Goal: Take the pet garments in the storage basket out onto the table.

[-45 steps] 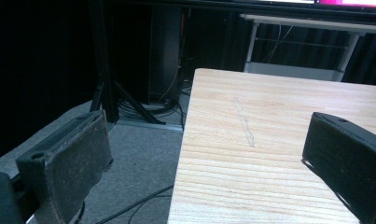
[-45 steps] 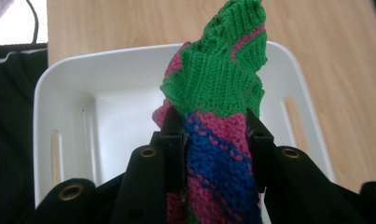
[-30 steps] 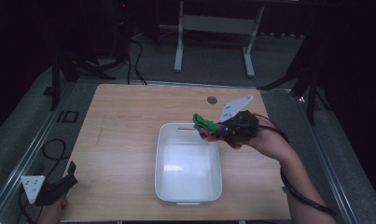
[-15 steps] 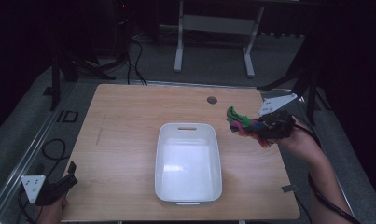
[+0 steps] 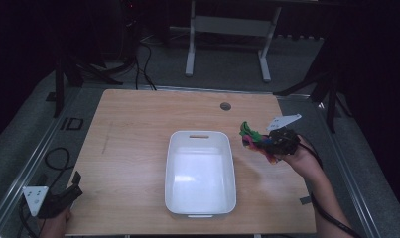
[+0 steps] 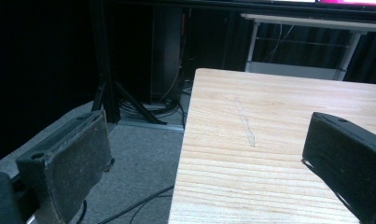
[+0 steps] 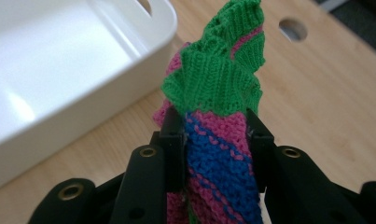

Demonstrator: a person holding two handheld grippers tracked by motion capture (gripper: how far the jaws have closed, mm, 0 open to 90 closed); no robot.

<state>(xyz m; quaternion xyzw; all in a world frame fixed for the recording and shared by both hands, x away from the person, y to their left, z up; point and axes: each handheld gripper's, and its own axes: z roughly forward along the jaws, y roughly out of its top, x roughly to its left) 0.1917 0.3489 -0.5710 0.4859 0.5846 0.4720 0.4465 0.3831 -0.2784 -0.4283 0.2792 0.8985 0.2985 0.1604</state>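
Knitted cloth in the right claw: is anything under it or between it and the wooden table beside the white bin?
Nothing visible: the knitted cloth, clamped in the right claw, hangs over bare table, just right of the white bin.

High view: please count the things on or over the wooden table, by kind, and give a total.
White plastic bin: 1
Knitted cloth, green, pink and blue: 1, clamped in the right gripper
Handheld grippers: 2, the right one and the left gripper at the table's near left corner
Total: 4
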